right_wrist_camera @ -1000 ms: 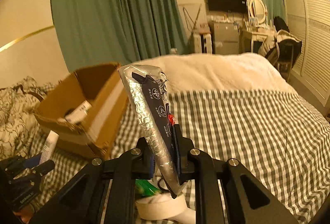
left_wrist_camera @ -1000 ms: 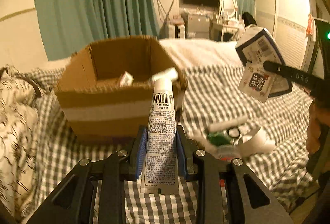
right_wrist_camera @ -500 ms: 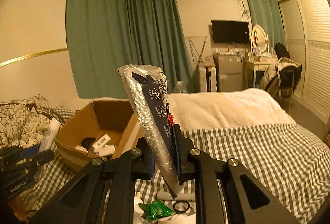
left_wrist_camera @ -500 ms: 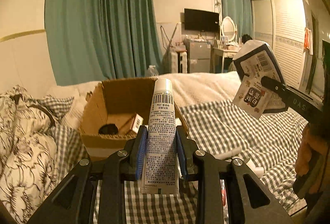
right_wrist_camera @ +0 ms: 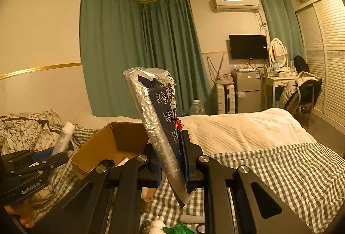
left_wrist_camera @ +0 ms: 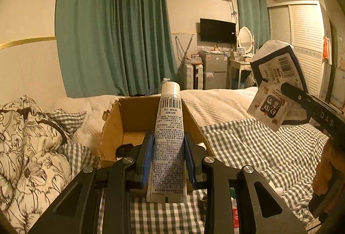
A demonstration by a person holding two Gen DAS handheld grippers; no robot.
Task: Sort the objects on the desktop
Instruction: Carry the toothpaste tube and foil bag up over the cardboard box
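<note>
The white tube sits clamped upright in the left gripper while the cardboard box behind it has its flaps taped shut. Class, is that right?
Not quite. In the left wrist view, the cardboard box is open at the top. The white tube is indeed clamped upright in the left gripper.

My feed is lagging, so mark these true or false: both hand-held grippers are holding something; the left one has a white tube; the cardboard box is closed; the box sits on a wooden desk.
1. Both hold something: true. The left hand-held gripper and the right hand-held gripper are each shut on an item.
2. Left holds a white tube: true.
3. Cardboard box closed: false, it is open-topped.
4. Box on a desk: false, it sits on the checked bedspread.
</note>
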